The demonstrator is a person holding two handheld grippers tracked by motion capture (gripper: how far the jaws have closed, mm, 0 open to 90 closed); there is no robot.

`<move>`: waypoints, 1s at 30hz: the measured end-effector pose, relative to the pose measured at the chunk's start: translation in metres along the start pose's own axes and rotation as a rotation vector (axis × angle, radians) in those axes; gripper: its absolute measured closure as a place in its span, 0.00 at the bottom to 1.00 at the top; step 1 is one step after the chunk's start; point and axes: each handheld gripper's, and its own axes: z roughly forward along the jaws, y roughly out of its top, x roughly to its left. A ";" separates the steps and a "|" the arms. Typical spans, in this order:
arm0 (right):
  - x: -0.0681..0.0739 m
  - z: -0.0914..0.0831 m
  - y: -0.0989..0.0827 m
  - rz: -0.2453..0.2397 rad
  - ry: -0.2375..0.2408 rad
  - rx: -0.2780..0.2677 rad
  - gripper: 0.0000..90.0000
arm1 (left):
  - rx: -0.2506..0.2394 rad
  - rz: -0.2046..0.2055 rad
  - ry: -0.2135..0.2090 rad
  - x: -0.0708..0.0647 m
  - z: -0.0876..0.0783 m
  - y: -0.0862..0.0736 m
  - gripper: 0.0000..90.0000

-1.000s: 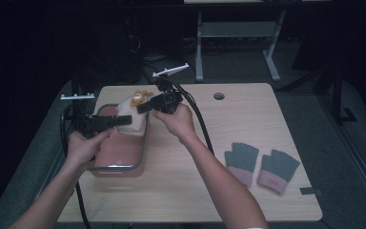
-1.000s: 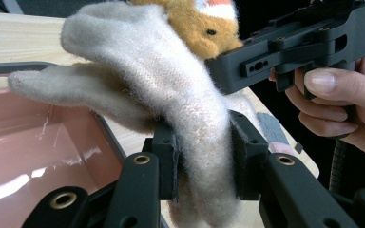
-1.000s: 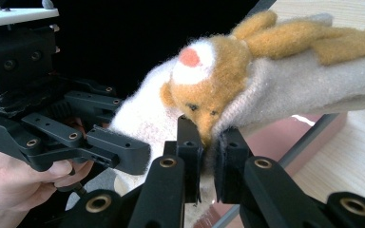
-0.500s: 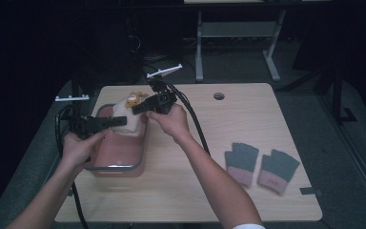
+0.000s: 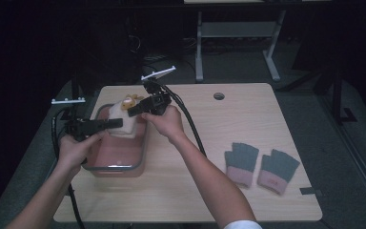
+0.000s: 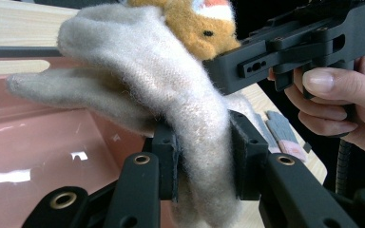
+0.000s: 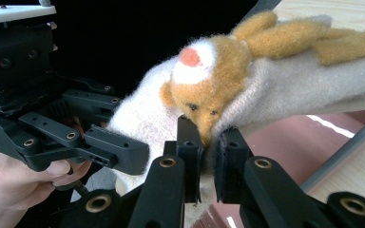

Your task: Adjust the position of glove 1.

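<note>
So the cream woolly mitten (image 6: 171,90) with the little orange plush animal face (image 7: 209,90) sewn on it is hanging in the air just above the pink tub (image 5: 116,160), stretched between both grippers. The left gripper (image 6: 202,156) is clamped on a bunched fold of the cream fabric, pads pressing in from both sides. The right gripper (image 7: 208,156) is pinched tight on the mitten's edge right under the animal's chin, jaws nearly together with just knit between them. In the high view the two grippers meet over the far half of the tub, the left one (image 5: 114,124) coming in from the side and the right one (image 5: 136,109) from the far end.

The tub sits on the left part of the tabletop (image 5: 219,191). It's a glossy pink basin with a grey rim, and what I can see of its inside looks bare, just reflections on the bottom.

Well off to the right on the tabletop lie two grey fingerless gloves with pink cuffs (image 5: 259,164), flat and side by side.
</note>
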 end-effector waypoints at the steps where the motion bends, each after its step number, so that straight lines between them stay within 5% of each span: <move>1: 0.000 0.001 0.000 0.000 0.006 0.001 0.92 | 0.003 -0.001 0.001 0.001 -0.001 -0.001 0.76; 30: -0.019 0.050 -0.011 0.049 0.027 0.071 0.92 | 0.063 -0.057 0.060 0.031 0.001 -0.024 0.76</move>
